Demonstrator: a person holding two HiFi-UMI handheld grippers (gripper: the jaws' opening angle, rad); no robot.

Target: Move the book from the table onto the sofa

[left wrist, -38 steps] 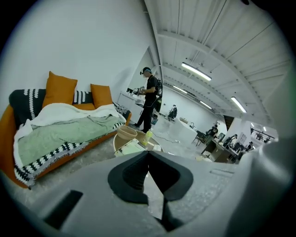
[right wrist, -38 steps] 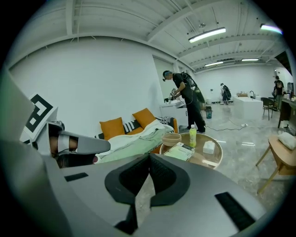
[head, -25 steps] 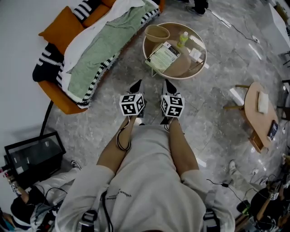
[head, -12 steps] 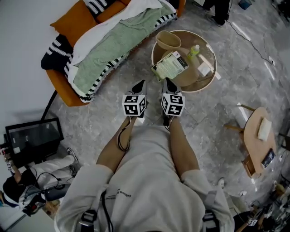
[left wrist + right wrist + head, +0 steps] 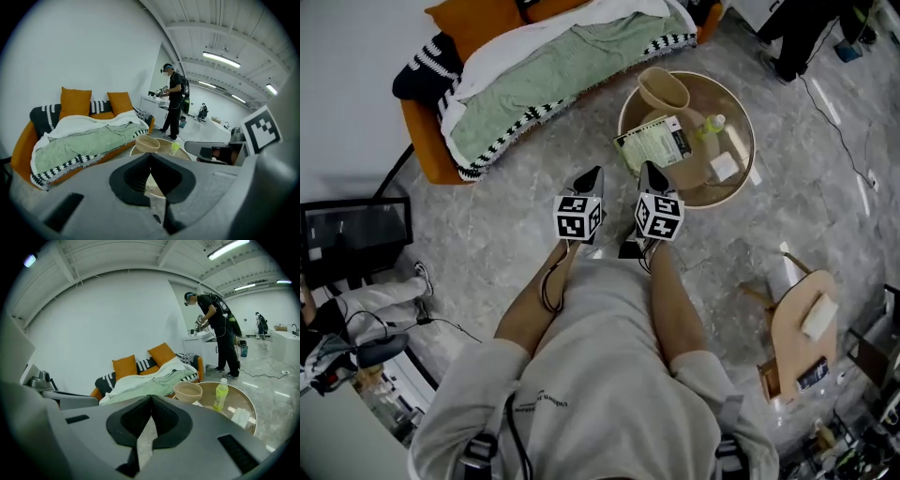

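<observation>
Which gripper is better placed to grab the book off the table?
Right. The right gripper points nearly at the book, just short of it; the left gripper aims at floor beside the table. Both shut, empty.

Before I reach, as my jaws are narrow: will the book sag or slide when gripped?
The book looks thin and soft-covered, so it would probably sag if pinched by one edge. It lies flat on the glossy table, so a nudge may slide it.

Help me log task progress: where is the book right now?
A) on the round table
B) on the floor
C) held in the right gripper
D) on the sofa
A: the book lies flat on the round table beside the tan bowl, not yet picked up.
</observation>
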